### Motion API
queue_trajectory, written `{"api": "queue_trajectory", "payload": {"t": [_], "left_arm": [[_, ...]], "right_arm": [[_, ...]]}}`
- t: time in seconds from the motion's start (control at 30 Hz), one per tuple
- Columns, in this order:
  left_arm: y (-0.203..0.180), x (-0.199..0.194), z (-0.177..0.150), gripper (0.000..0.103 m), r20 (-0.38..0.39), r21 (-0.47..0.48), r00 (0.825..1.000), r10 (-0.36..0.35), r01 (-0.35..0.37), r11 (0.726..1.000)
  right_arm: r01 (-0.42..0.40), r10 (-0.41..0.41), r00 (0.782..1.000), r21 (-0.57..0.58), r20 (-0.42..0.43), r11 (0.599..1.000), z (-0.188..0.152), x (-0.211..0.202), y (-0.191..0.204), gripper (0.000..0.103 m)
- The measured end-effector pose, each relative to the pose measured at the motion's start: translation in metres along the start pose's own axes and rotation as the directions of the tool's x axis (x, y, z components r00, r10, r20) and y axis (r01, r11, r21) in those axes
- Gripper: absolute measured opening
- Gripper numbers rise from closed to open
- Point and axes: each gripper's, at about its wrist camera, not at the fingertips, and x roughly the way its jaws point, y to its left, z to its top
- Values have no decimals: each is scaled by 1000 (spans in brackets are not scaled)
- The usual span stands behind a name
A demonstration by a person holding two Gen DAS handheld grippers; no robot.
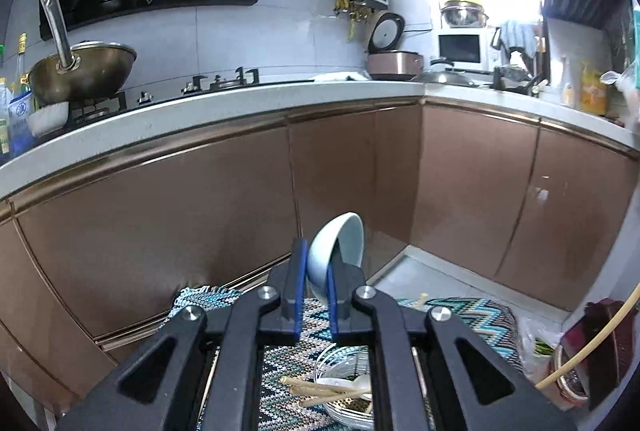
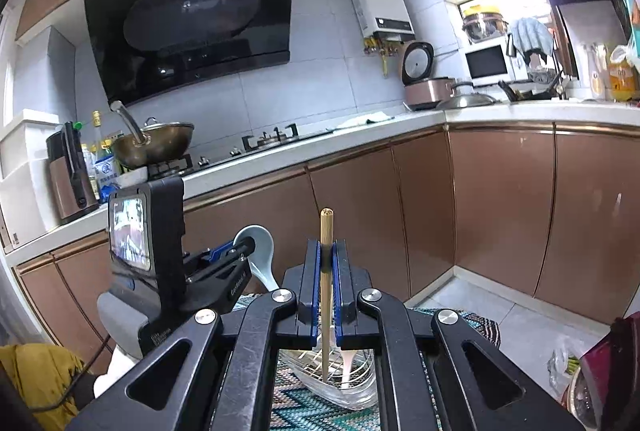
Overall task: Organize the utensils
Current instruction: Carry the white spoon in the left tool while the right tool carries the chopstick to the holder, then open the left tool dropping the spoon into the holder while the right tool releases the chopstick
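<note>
Right claw (image 2: 328, 263) is clamped on an upright chopstick (image 2: 326, 271) at lower centre of its view; left claw (image 1: 316, 271) is clamped on the rim of a pale blue bowl (image 1: 334, 251). Judgement: keep the chopstick vertical and both grips firm while moving. The glass dish (image 2: 340, 383) holding remaining utensils lies directly below the claws, on the patterned cloth (image 2: 320, 415).

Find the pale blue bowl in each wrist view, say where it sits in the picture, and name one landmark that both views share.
Left wrist: the bowl is at lower centre, tipped on edge, clamped by the left gripper.
Right wrist: the bowl is left of centre, low, at the tip of the left gripper.
Shared landmark: the wok on the stove.
</note>
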Motion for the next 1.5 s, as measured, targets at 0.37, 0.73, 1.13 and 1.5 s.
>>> {"api": "queue_trajectory", "payload": {"t": [0.37, 0.73, 1.13, 1.5], "left_arm": [[-10, 29, -24, 8, -36, 6, 999, 41, -41, 999], [-9, 44, -37, 8, -67, -3, 997, 48, -49, 999], [-2, 54, -52, 9, -125, -16, 991, 38, -41, 999], [4, 33, -44, 26, -145, -1, 989, -12, 12, 1000]], "right_arm": [[1, -2, 1000, -29, -6, 1000, -9, 27, -8, 5], [-6, 7, 999, -40, 32, 999, 3, 27, -3, 5], [58, -59, 998, -60, -16, 997, -25, 60, -4, 5], [103, -104, 993, -29, -49, 994, -47, 50, -5, 38]]}}
